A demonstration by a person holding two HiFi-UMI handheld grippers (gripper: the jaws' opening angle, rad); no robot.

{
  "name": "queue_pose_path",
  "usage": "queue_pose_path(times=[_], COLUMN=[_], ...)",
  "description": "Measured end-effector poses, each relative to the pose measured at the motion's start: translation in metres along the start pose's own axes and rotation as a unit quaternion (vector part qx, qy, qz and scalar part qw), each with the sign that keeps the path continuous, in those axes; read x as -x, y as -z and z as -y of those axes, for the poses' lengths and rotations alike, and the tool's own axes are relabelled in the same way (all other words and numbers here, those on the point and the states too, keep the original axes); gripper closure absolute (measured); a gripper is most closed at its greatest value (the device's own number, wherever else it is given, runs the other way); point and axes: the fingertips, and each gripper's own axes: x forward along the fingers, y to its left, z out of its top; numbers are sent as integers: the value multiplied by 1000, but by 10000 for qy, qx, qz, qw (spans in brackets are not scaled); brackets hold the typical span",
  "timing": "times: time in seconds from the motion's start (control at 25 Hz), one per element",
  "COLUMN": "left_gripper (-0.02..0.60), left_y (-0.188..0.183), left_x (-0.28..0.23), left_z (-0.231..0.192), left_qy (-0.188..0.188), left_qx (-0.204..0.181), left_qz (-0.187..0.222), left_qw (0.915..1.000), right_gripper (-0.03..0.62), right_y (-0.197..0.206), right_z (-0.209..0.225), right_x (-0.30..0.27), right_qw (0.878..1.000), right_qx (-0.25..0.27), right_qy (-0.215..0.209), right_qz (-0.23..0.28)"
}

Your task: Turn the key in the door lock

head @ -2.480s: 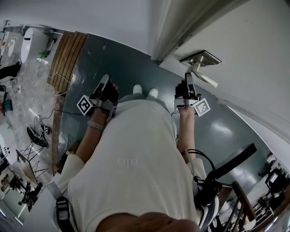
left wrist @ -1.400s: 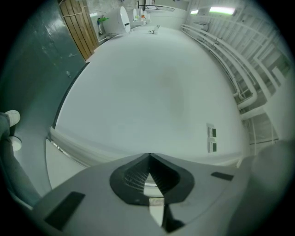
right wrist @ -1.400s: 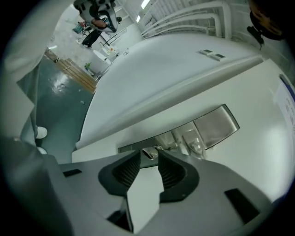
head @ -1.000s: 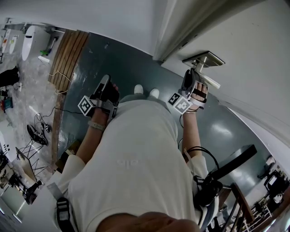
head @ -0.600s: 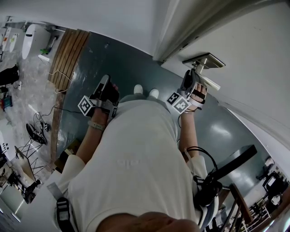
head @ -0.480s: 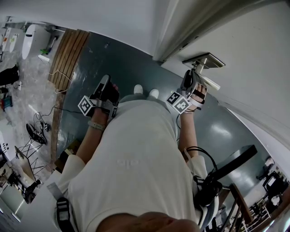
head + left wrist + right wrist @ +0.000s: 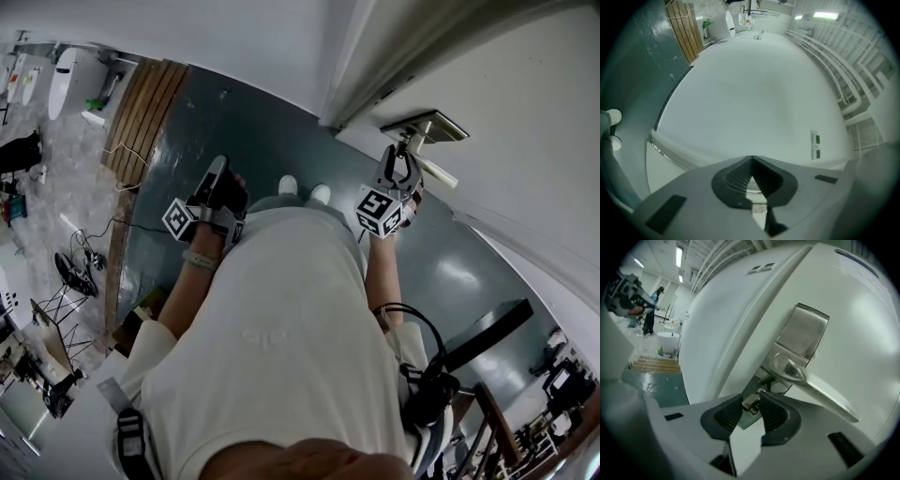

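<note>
The right gripper view shows a small metal key [image 7: 750,404] below the silver lever handle [image 7: 820,397] and its lock plate [image 7: 802,336] on the white door [image 7: 862,324]. My right gripper [image 7: 751,395] is shut on the key's head, its ribbed pads either side of it. From the head view, the right gripper [image 7: 398,161] reaches up to the lock plate [image 7: 433,127], with its marker cube [image 7: 380,212] facing the camera. My left gripper [image 7: 214,183] hangs shut and empty over the floor, away from the door. In its own view the left gripper [image 7: 752,159] points at a bare white wall [image 7: 759,93].
The door frame [image 7: 361,66] stands just left of the lock. Below lie the green floor [image 7: 244,122] and the person's white shoes [image 7: 300,187]. Wooden slats [image 7: 141,117] and cables with stands [image 7: 75,277] sit far left. A black bar [image 7: 483,336] juts out at lower right.
My right gripper has risen to the lock and then rolled about its own axis with the key, so its marker cube now faces the camera. The left gripper has stayed put.
</note>
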Motion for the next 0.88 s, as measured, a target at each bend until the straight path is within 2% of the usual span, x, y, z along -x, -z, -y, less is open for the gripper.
queue_pose_path(times=[0.12, 0.24, 0.32, 0.4, 0.56, 0.68, 0.88], left_gripper=[574, 574, 574, 574, 574, 574, 574], left_y=[1, 1, 2, 1, 0, 0, -1], left_x=[-1, -2, -3, -3, -6, -6, -4], left_z=[0, -2, -2, -3, -5, -6, -6], left_qy=[-1, -15, -20, -22, -20, -26, -43], left_qx=[19, 20, 11, 26, 70, 82, 118], left_qz=[-15, -40, -58, -57, -61, -70, 3], left_qw=[10000, 10000, 10000, 10000, 10000, 9999, 9999], right_gripper=[473, 473, 473, 473, 471, 471, 473], right_y=[-1, 1, 2, 0, 6, 21, 14], right_z=[2, 6, 7, 5, -1, 1, 2], right_x=[-1, -2, -3, -3, -9, -18, -14], right_qw=[9955, 9819, 9757, 9827, 9994, 9933, 9871], right_qx=[-882, -1795, -2066, -1704, -147, 1033, 1536], right_qy=[-307, -538, -622, -609, -303, 141, 370], right_qz=[126, 280, 374, 403, 40, -508, -246])
